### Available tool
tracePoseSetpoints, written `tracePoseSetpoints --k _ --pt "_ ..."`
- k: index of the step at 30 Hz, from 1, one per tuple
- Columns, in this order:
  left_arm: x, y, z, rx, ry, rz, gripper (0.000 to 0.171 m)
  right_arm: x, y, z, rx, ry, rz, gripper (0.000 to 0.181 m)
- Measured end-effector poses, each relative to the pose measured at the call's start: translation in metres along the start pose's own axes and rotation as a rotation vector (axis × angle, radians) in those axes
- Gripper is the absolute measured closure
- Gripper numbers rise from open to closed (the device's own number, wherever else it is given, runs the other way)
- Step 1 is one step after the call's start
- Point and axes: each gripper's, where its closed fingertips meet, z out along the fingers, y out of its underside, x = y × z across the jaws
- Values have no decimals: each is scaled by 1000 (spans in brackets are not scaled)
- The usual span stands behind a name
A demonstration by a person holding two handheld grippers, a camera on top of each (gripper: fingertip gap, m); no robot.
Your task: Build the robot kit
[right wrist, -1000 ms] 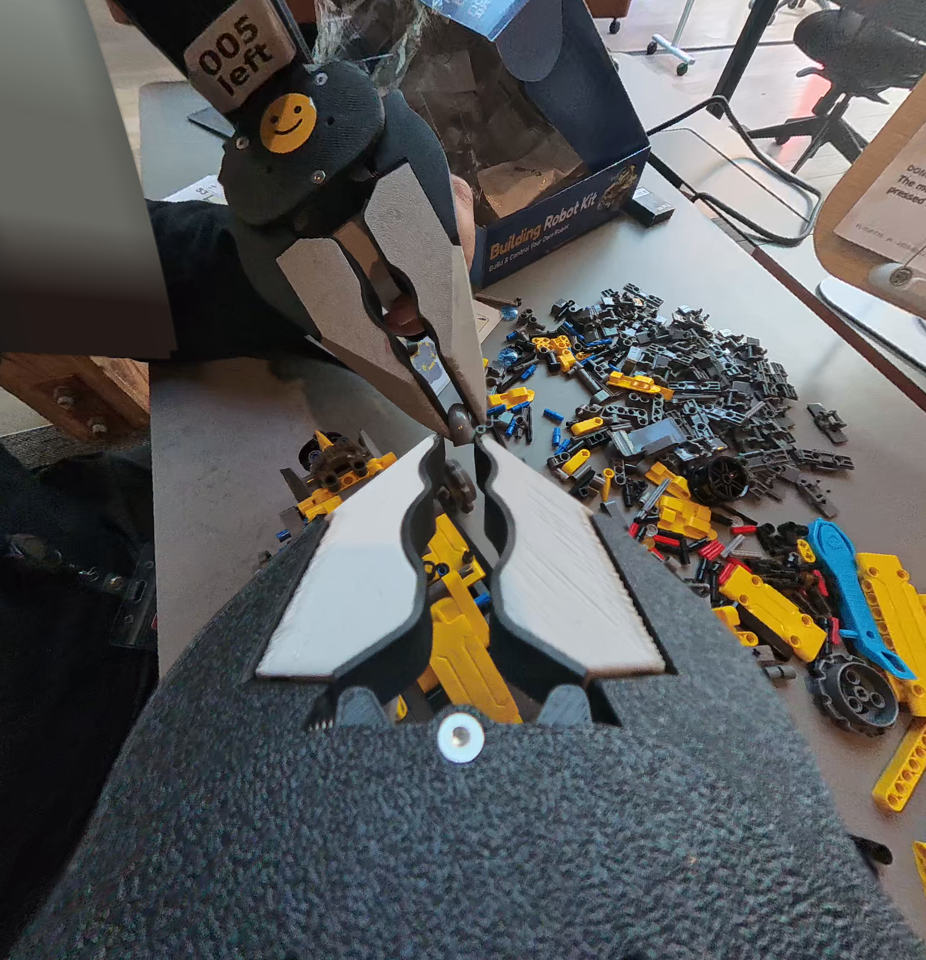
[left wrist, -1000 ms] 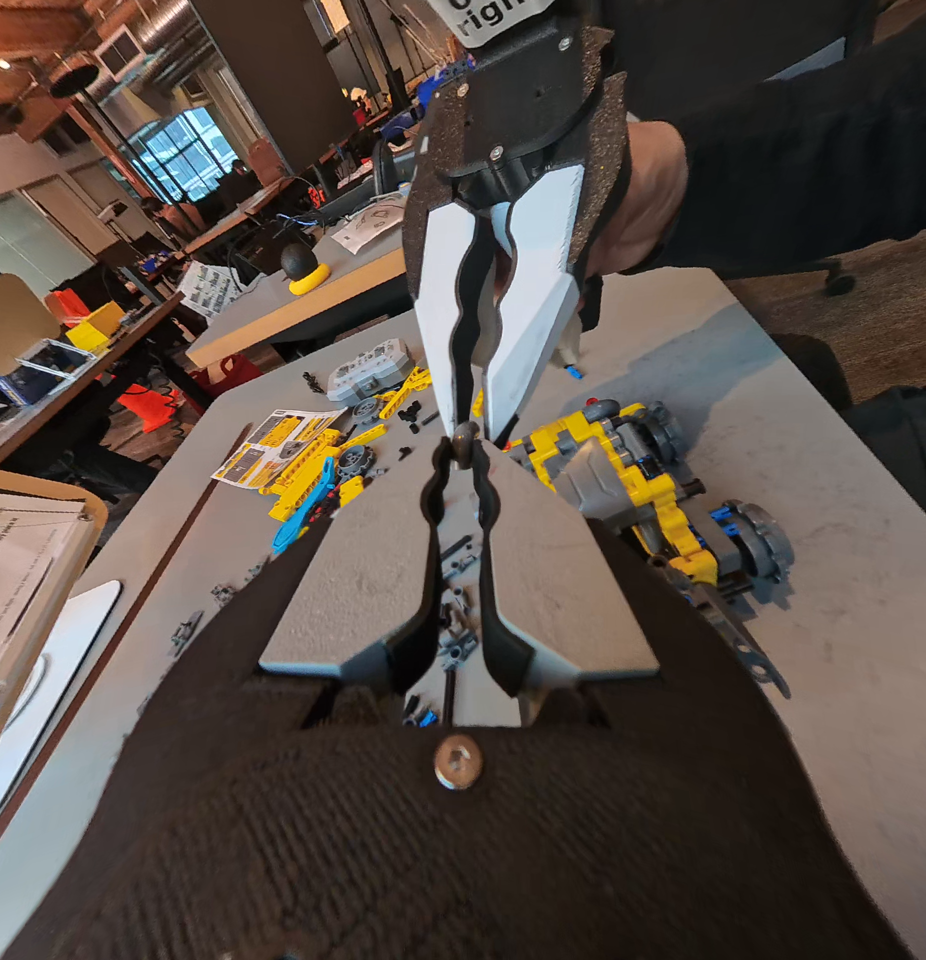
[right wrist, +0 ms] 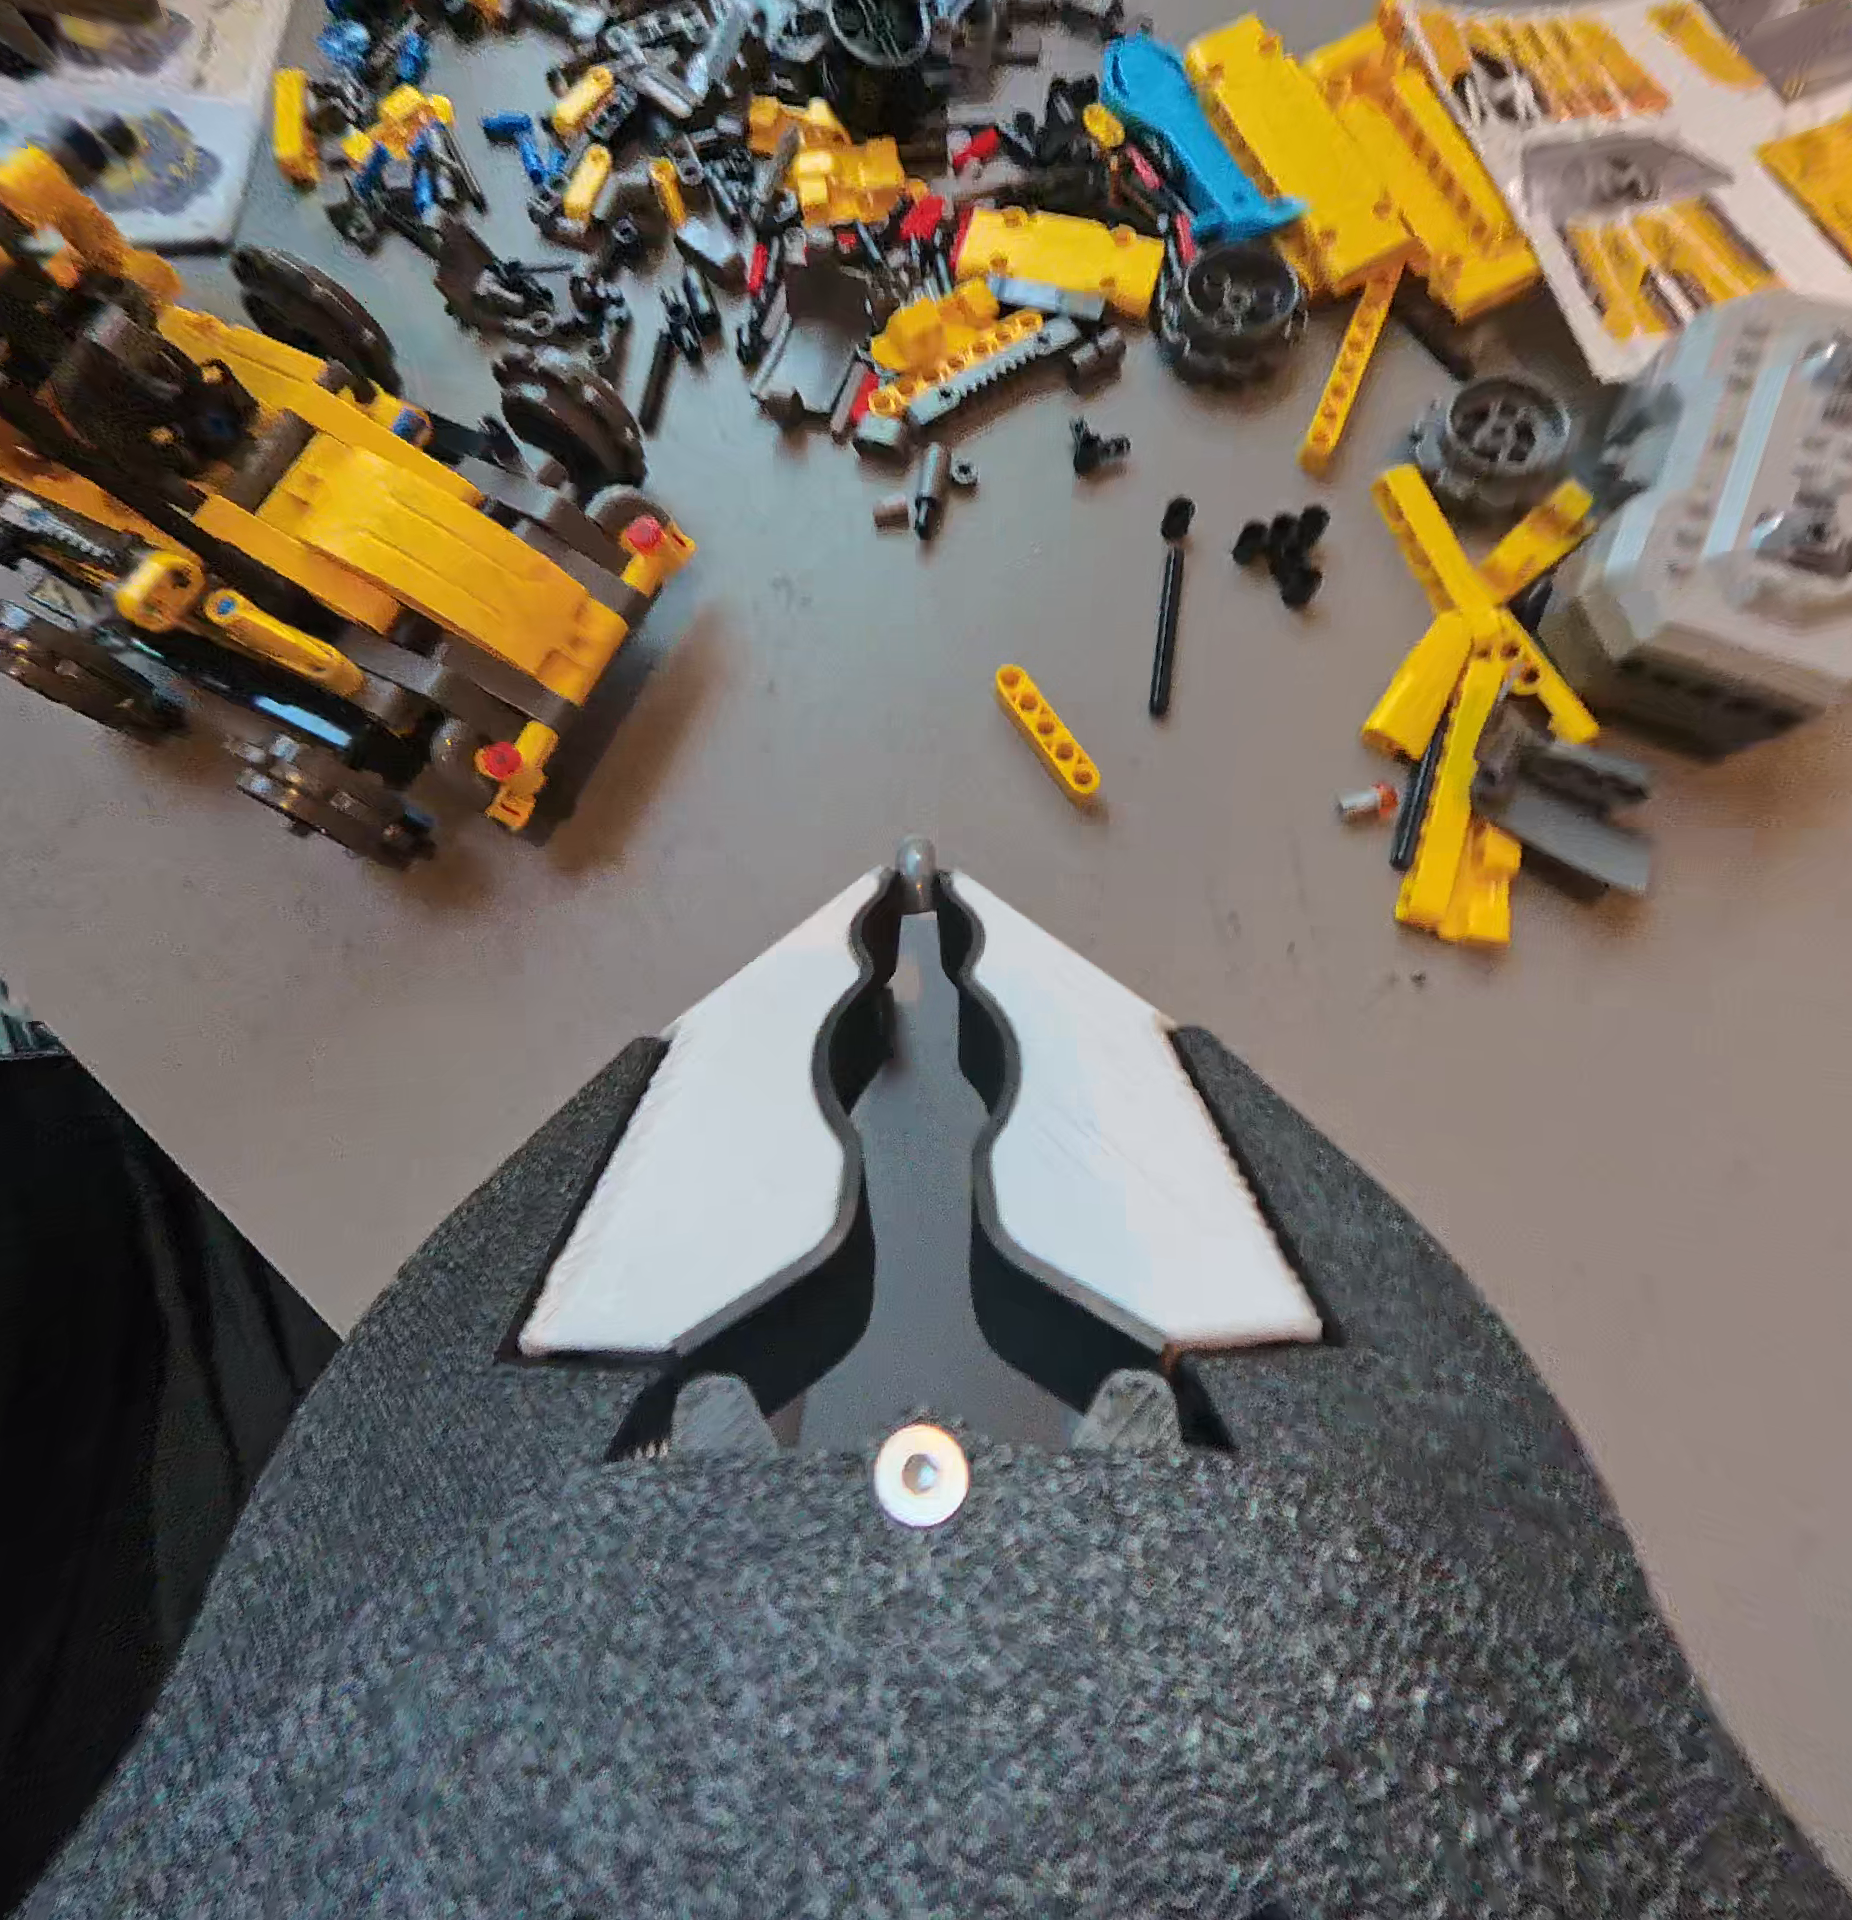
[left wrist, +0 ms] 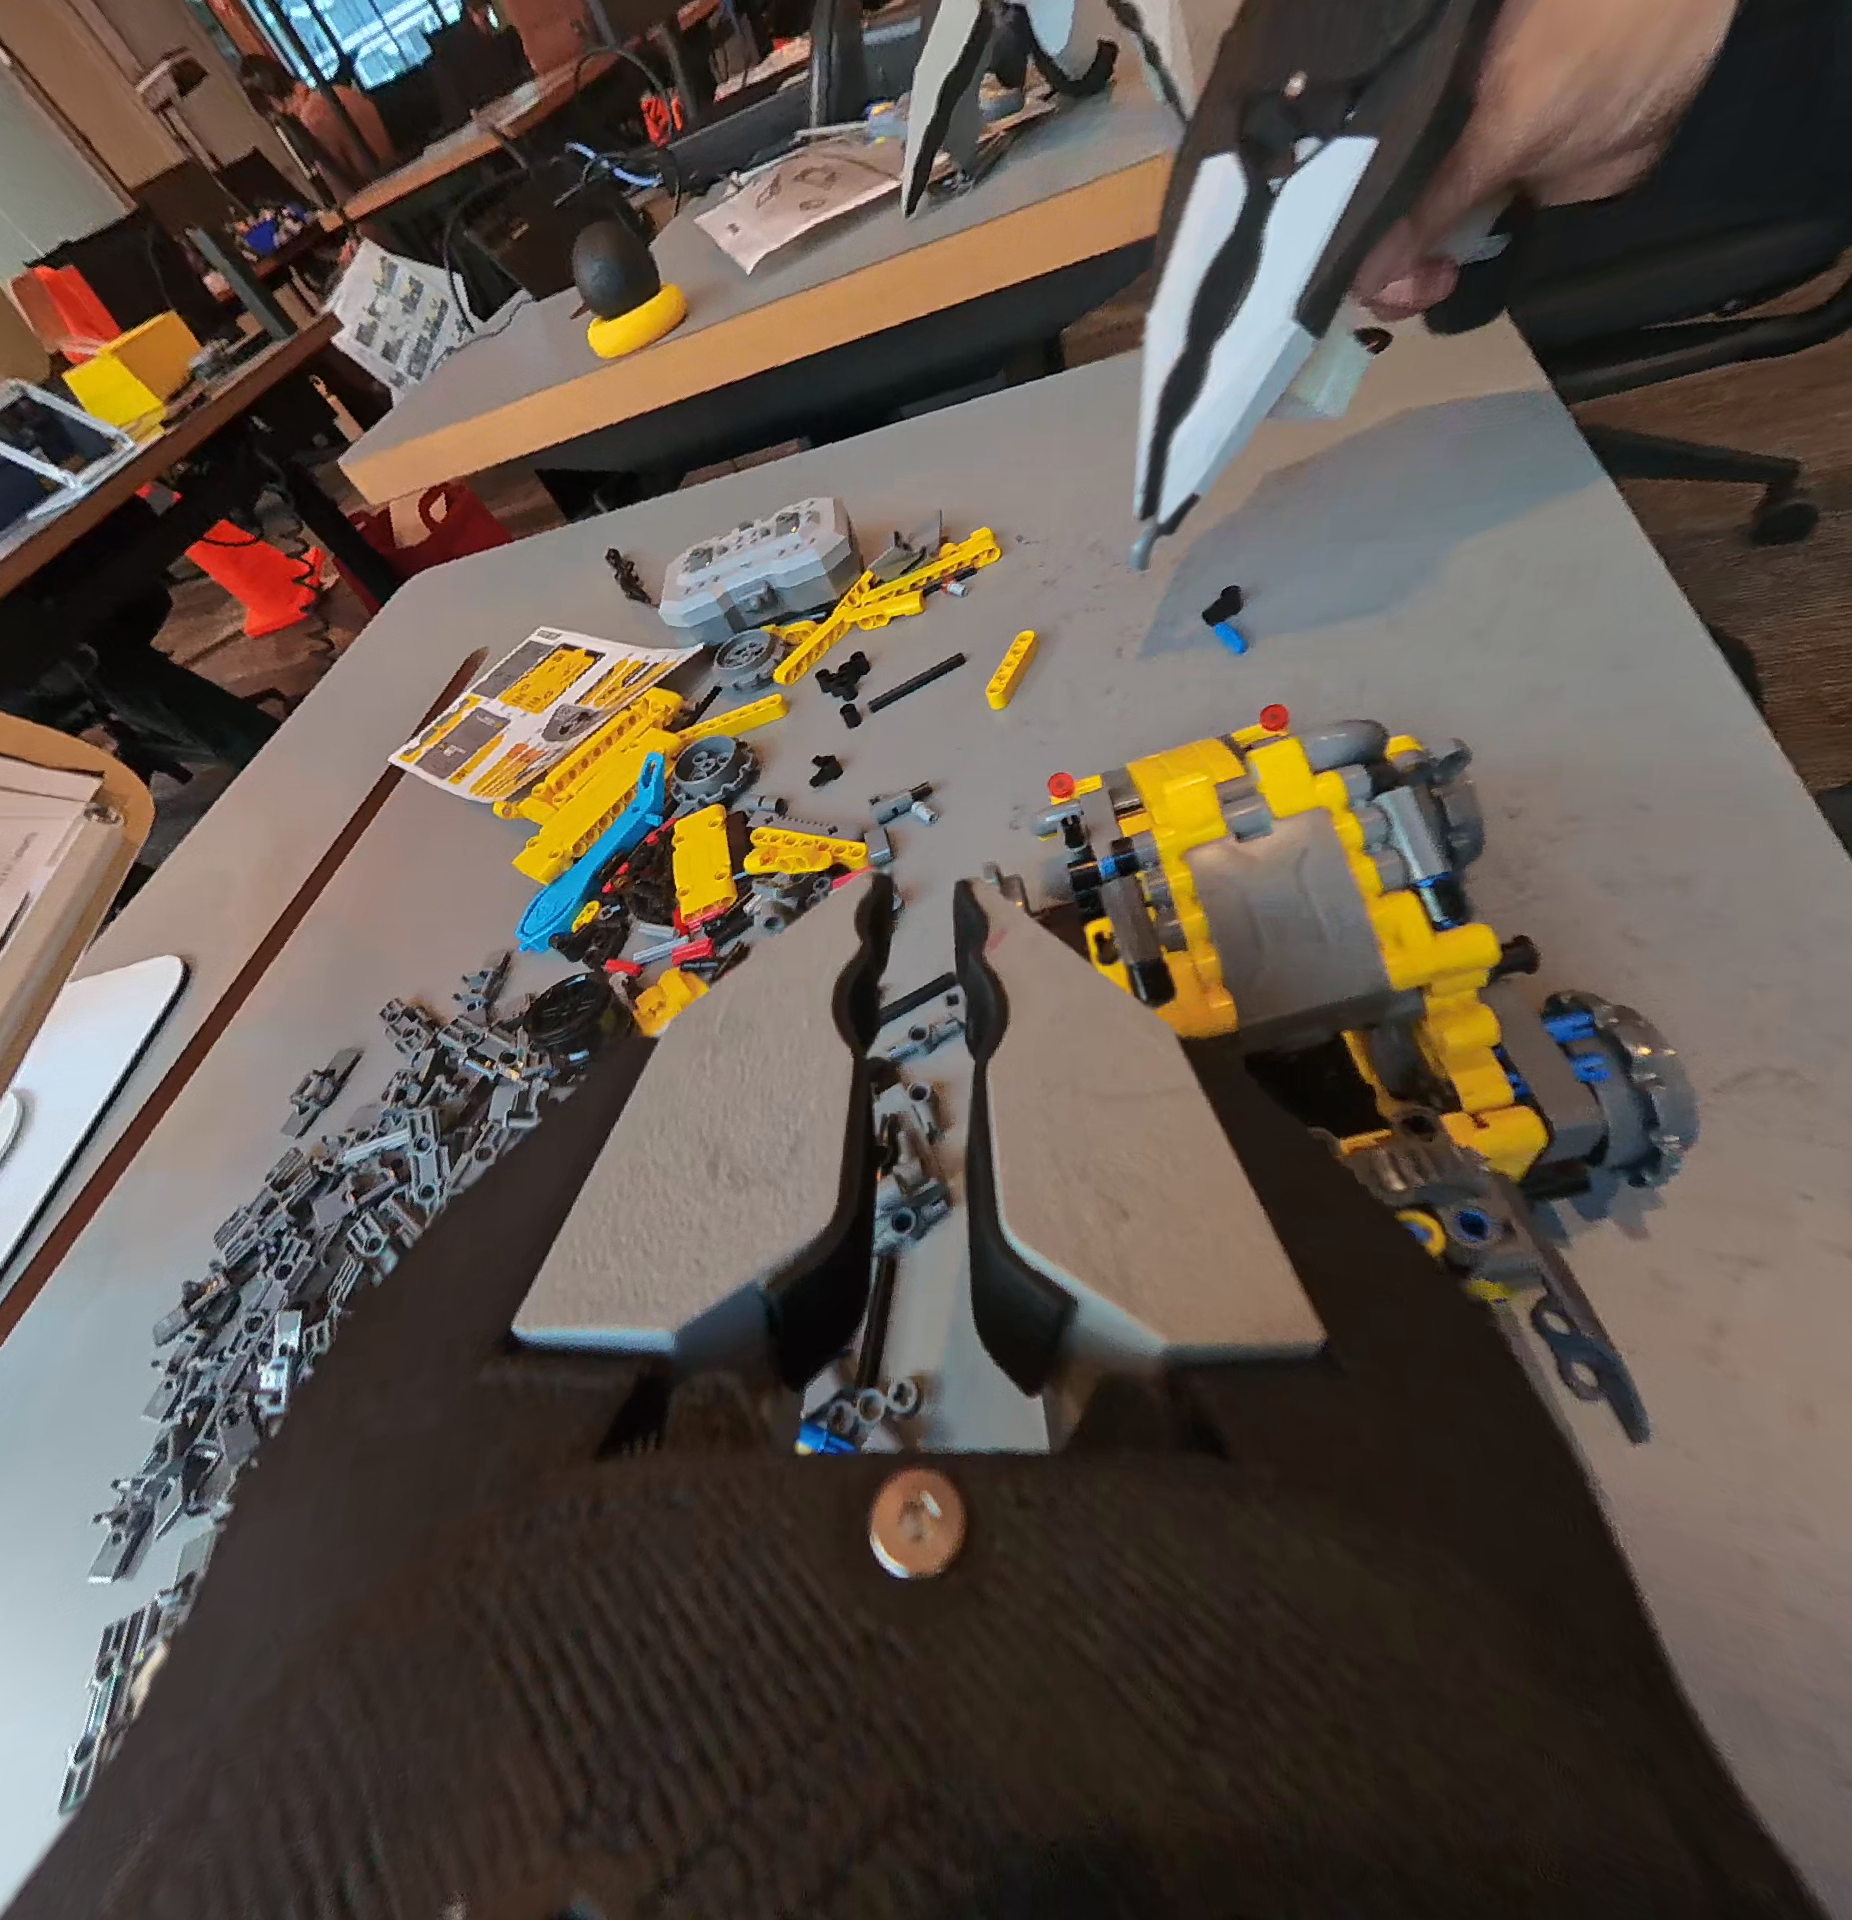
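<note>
Pinching a small grey peg [right wrist: 916, 864] at the very tips, your right tool [right wrist: 914, 883] is closed on it and hangs over a bare stretch of the table [right wrist: 1317, 1091]. The peg's rounded end pokes out past the fingertips, so its long axis runs roughly in line with the fingers, pointing down and forward at the tabletop. In the left wrist view the same right tool [left wrist: 1161, 525] comes in from the upper right, with the peg [left wrist: 1140, 549] just above the surface and a small black and blue pin [left wrist: 1225, 619] lying near it.

Your left tool [left wrist: 917, 914] holds nothing; its jaws stand a little apart, with loose grey connectors [left wrist: 906, 1143] visible on the table through the gap. It hovers between the heap of grey parts [left wrist: 309, 1226] on its left and the yellow vehicle model [left wrist: 1306, 914] on its right.

From the right tool, the model [right wrist: 309, 520] lies ahead and to the left, with its red-studded end turned toward the open middle of the table. A short yellow beam [right wrist: 1047, 736] and a black rod [right wrist: 1166, 623] lie just ahead and slightly right, well apart from the peg. Farther right sit crossed yellow beams [right wrist: 1462, 707] against a grey block [right wrist: 1753, 540]. The right tool is nearer that red-studded end; the left is beside the model's flank.
</note>
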Motion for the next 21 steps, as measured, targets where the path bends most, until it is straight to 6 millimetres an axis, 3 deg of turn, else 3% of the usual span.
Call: tracePoseSetpoints --k 8,13,17,21 --pt "-7 9 3 -31 -12 -59 165 6 39 18 -149 -51 56 174" --pt "-9 14 6 -59 -30 -67 165 7 32 14 -101 -79 63 170" --pt "-15 18 8 -71 -54 -115 162 8 11 2 73 -116 94 163" --pt "-21 23 7 -86 -74 -146 163 37 -3 -9 243 31 83 159"
